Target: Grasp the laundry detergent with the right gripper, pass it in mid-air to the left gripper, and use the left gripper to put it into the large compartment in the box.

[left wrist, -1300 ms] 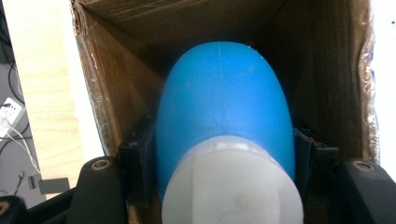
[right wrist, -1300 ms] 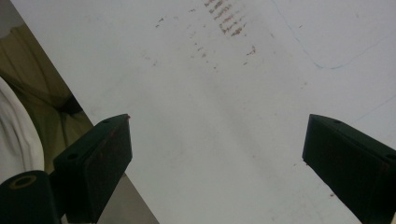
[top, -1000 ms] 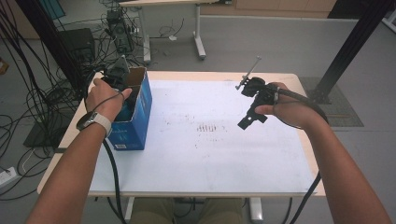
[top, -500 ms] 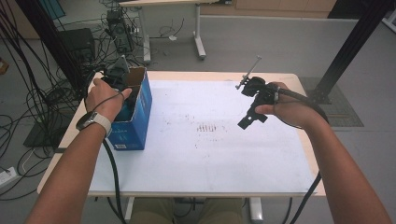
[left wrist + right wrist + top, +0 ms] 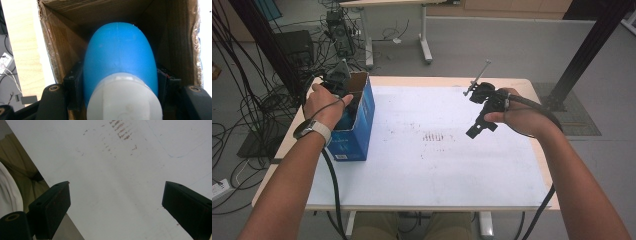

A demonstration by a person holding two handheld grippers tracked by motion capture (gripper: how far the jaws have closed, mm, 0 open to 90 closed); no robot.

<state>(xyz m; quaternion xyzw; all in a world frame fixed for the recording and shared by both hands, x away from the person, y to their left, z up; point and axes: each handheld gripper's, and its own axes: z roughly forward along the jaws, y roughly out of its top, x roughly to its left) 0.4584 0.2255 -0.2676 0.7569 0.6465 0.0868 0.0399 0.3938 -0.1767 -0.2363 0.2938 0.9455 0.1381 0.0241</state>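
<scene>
The left gripper pinches a blue bottle inside the cardboard box; the right gripper hangs spread above the table.

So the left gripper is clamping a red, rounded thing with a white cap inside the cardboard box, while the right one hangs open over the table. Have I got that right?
Nearly. The rounded thing is blue, not red, as the left gripper view shows. The rest holds: the left gripper clamps it by its sides inside the cardboard box, its white cap facing the camera, and the right gripper hangs open over the table.
</scene>
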